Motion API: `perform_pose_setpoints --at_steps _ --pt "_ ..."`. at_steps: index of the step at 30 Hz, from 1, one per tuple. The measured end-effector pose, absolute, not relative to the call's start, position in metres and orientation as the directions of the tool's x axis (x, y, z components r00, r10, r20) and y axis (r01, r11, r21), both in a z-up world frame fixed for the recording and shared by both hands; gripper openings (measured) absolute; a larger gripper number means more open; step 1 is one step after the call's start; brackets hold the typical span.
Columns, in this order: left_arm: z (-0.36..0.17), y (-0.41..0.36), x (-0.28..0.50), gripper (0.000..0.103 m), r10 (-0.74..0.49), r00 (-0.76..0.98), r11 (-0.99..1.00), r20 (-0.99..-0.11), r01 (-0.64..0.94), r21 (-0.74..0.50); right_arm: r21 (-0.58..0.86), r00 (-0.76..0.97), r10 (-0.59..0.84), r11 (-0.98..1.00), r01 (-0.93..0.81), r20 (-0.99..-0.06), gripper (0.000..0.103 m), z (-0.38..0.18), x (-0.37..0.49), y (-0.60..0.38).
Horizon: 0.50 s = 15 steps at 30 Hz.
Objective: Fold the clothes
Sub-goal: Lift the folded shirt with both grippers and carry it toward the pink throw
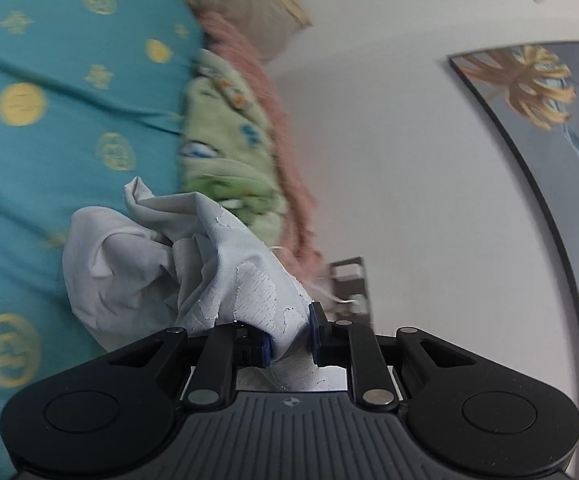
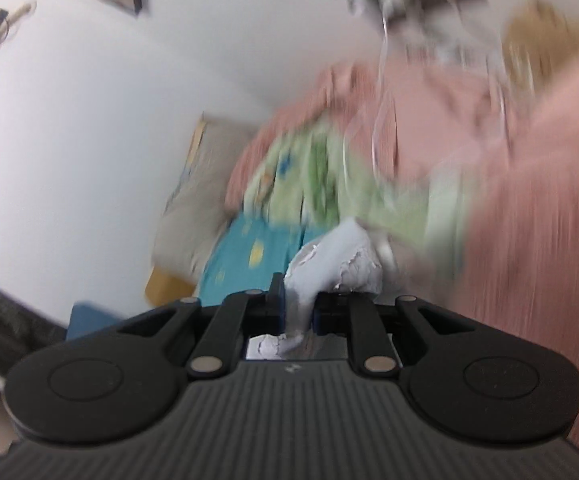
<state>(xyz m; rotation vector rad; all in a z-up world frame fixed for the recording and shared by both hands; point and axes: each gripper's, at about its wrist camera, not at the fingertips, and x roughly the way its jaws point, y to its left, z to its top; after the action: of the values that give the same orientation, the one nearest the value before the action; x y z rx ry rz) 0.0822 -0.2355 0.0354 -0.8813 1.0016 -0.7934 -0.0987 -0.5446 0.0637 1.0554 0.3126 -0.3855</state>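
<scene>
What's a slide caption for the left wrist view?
Left gripper clamps a bunched white garment above the teal patterned bedspread, framed picture on the wall.

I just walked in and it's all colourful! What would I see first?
First, the white cloth, bunched up and pinched by both the left gripper and the right gripper. Behind it lies a bright teal sheet with gold circles, then a green patterned blanket beside a pink one.
</scene>
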Motion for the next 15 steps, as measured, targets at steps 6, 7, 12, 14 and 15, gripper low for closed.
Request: perform_pose_setpoints --at_steps 6,7,12,14,15 --pt "0.056 -0.345 0.095 0.019 -0.916 0.299 0.359 -0.268 0.31 -0.88 0.633 0.879 -0.385 0.614 0.471 -0.28 0.015 0.128 -0.106 -0.6" --pt "0.053 -0.36 0.094 0.019 -0.92 0.294 0.352 -0.259 0.329 -0.876 0.595 0.871 -0.416 0.641 0.485 -0.262 0.015 0.129 -0.11 -0.604" --pt "0.01 -0.416 0.081 0.021 -0.918 0.24 0.391 -0.315 0.42 -0.819 0.486 0.803 -0.476 0.638 0.596 -0.359 0.015 0.077 -0.127 -0.62" --pt "-0.024 -0.417 0.066 0.022 -0.886 0.203 0.461 -0.417 0.473 -0.751 0.482 0.769 -0.454 0.601 0.637 -0.45 0.015 0.042 -0.135 -0.625" --pt "-0.039 -0.414 0.059 0.022 -0.868 0.189 0.487 -0.458 0.496 -0.719 0.486 0.754 -0.435 0.581 0.652 -0.492 0.015 0.023 -0.139 -0.627"
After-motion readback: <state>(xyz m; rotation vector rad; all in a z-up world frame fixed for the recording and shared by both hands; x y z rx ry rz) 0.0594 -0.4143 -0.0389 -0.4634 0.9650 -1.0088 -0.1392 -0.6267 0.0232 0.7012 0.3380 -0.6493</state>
